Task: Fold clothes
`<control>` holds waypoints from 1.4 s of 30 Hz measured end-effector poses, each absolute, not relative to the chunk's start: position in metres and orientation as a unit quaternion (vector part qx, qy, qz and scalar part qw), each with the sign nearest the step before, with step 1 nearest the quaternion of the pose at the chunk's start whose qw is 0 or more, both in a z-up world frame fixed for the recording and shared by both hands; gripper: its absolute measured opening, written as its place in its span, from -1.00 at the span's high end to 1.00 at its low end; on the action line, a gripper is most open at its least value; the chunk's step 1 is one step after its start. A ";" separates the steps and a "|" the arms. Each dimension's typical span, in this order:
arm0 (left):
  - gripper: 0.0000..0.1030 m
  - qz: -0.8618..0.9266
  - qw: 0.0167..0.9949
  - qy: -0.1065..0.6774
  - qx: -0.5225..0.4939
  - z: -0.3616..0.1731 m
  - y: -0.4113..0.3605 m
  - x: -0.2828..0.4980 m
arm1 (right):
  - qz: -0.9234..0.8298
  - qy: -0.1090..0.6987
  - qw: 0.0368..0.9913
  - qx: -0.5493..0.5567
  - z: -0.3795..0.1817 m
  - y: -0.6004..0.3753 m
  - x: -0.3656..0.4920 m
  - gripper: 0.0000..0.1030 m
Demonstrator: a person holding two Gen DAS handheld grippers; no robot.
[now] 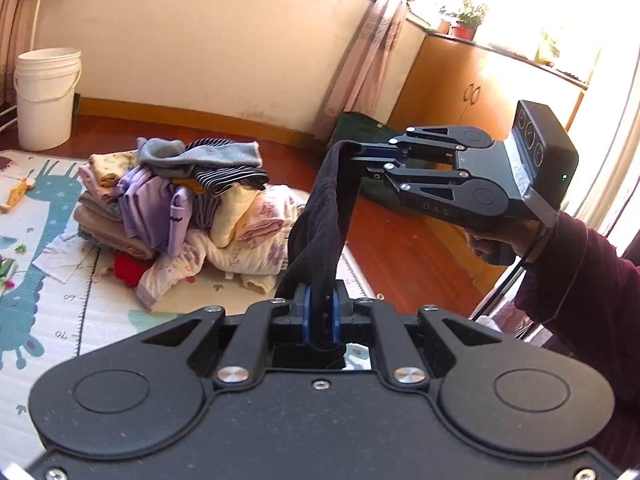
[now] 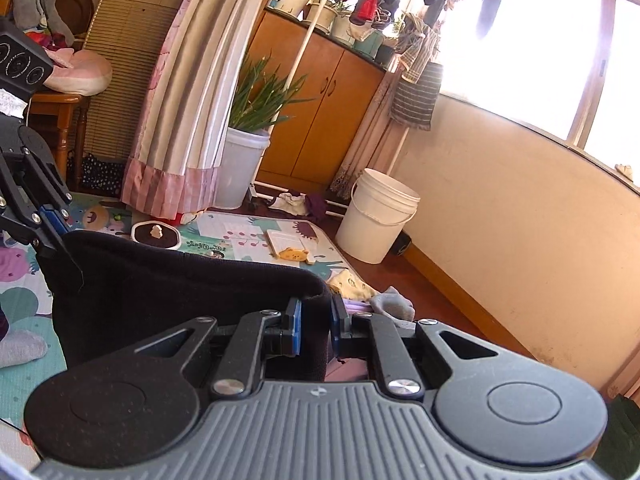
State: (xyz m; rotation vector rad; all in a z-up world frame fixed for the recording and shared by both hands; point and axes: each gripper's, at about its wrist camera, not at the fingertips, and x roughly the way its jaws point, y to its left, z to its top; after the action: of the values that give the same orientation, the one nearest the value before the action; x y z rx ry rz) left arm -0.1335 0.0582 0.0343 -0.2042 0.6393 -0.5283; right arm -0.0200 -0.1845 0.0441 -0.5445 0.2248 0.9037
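Sunlit and cluttered, the room has a wooden floor partly covered by a printed play mat (image 1: pixel 60 312), with a white bucket (image 1: pixel 46 96) at about ten o'clock in the left wrist view and a heap of mixed laundry (image 1: pixel 180 216) on the mat near centre. Off the floor, a black garment (image 1: pixel 320 216) hangs stretched between both tools: the left gripper (image 1: pixel 321 314) is clenched on its lower end, and the right gripper (image 1: pixel 362 156), at two o'clock in that view, pinches the upper end. It looks soft, light and limp, sagging into a narrow rope, so it will likely collapse wherever it is unsupported; holding at opposite corners or along a hem seems wisest. Only the left wrist view shows the laundry heap in full and the person's right hand (image 1: pixel 504 240) on the handle. Only the right wrist view shows the cloth spread as a broad dark sheet, the potted plant (image 2: pixel 256 96), and hanging washing at twelve o'clock.
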 end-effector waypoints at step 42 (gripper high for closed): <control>0.79 -0.160 0.825 0.542 -0.025 -0.270 -0.019 -0.079 | 0.454 0.329 0.675 -0.480 -0.247 -0.102 0.009 0.65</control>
State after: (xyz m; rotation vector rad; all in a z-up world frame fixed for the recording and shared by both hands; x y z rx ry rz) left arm -0.0787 -0.0187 -0.2701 -0.0535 1.1518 -0.3411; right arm 0.0090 -0.1017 -0.2466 -1.0794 0.7406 1.0203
